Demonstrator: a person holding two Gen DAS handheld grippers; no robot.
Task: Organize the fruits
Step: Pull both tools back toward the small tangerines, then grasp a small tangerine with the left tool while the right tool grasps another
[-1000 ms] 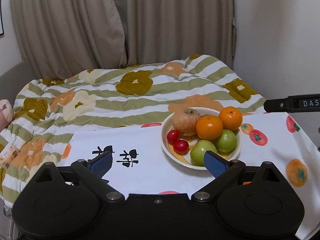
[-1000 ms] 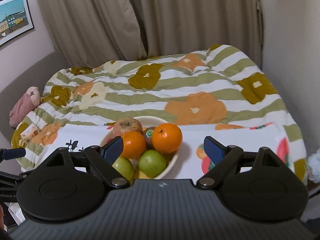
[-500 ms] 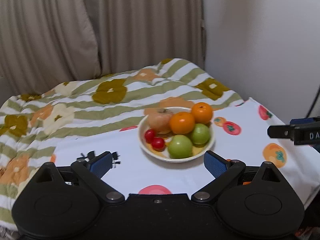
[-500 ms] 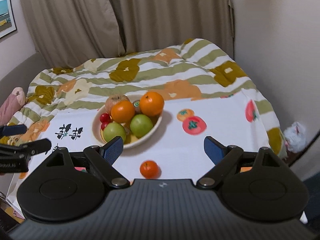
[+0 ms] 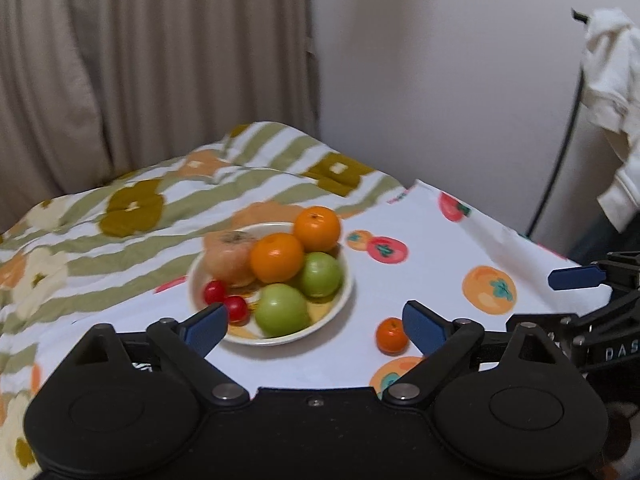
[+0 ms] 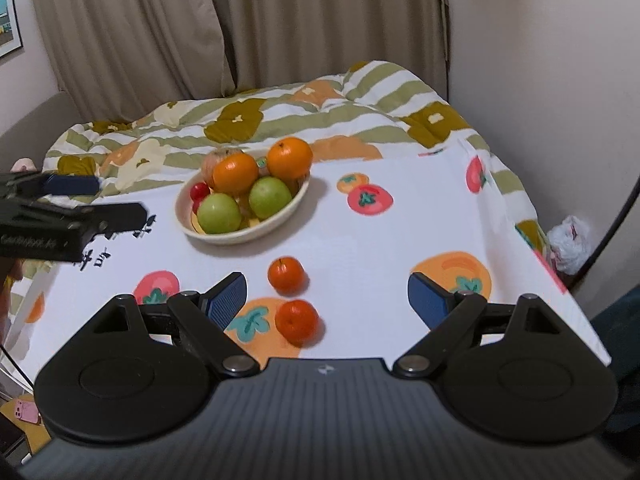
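Two small loose tangerines lie on the white fruit-print cloth, near each other but apart, in front of the bowl. The bowl is cream and shallow, piled with two oranges, two green apples, a brownish persimmon-like fruit at the back and cherry tomatoes on its left side. A wide strip of bare cloth runs right of the bowl to the surface's right edge, where the cloth drops off toward a wall and a plastic bag on the floor. Behind the bowl, a striped flower quilt on a bed, then curtains.

Right hand-held gripper: jaws spread, nothing pinched, the nearer tangerine between the fingers but untouched. Left hand-held gripper: spread, has just narrowed slightly, empty; its left finger overlaps the bowl's near rim in view, contact unclear.
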